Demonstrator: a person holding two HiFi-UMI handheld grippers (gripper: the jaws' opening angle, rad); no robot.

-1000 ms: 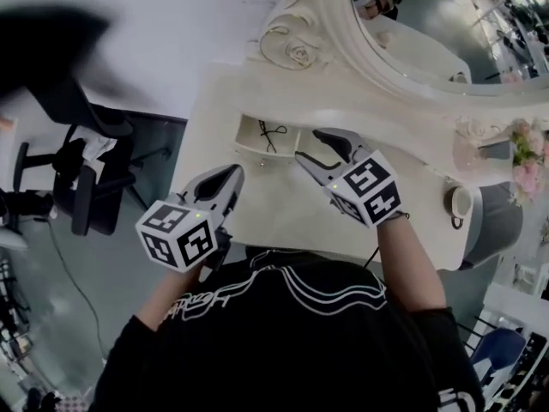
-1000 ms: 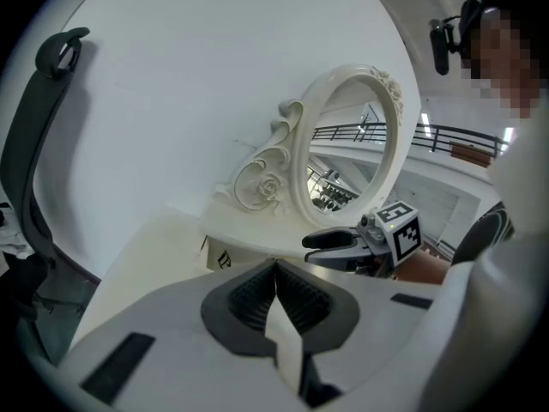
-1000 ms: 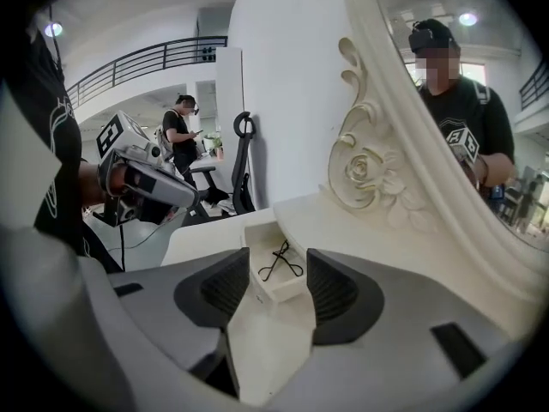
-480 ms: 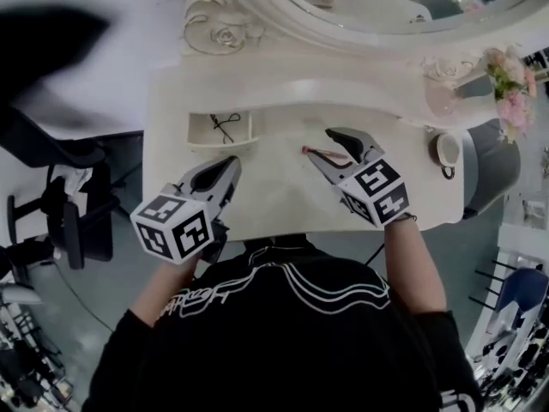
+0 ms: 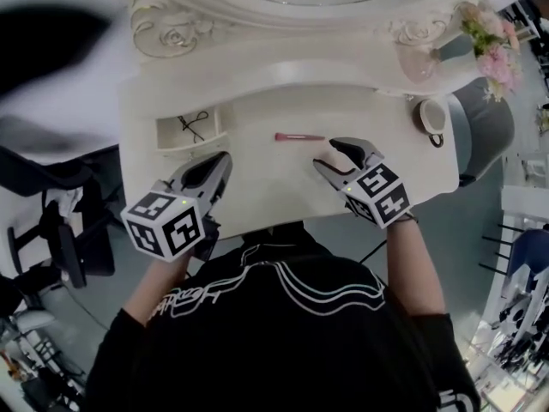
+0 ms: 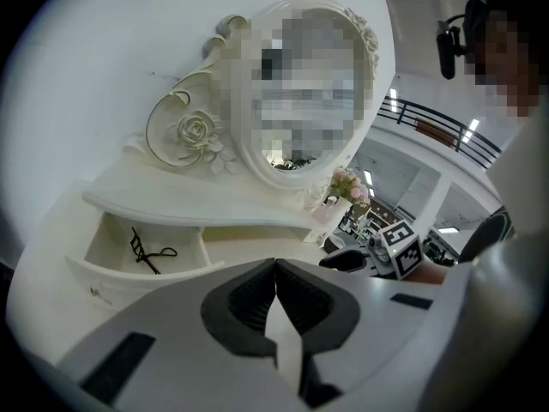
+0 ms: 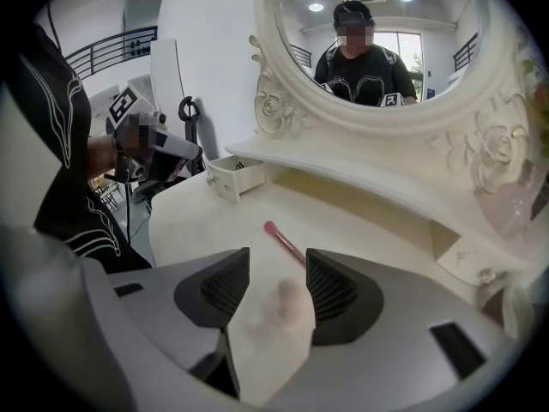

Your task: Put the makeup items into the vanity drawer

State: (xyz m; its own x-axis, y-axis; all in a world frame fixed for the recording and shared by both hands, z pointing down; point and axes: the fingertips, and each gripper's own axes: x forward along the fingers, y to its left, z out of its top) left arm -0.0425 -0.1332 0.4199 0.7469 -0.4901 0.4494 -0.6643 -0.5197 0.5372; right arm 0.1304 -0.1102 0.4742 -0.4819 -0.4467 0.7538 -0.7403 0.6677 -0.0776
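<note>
A white vanity table [image 5: 257, 183] stands under an ornate mirror frame [image 5: 167, 34], and the person in a black top [image 5: 283, 342] leans over it with a gripper in each hand. The pink makeup stick [image 5: 300, 136] lies flat on the bare tabletop near the middle, well to the right of the small vanity drawer [image 5: 184, 146], which stands pulled open at the table's left end. Inside that drawer rests a black eyelash curler [image 5: 196, 124], also plain in the left gripper view [image 6: 146, 251] against the pale drawer wall [image 6: 111, 230]. The right gripper [image 5: 324, 154] hovers low over the table just on the near side of the pink makeup stick, its jaws spread apart with nothing clamped; in its own view [image 7: 276, 256] the stick [image 7: 285, 244] runs slantwise ahead of the gap, its near end reaching toward the opening without touching either pad. The left gripper [image 5: 225, 156] points toward the open drawer's front corner, its jaws pressed together and empty, as its own view [image 6: 275, 263] shows. At the table's right end sit a white cup [image 5: 429, 117] and pink flowers [image 5: 487, 37]
</note>
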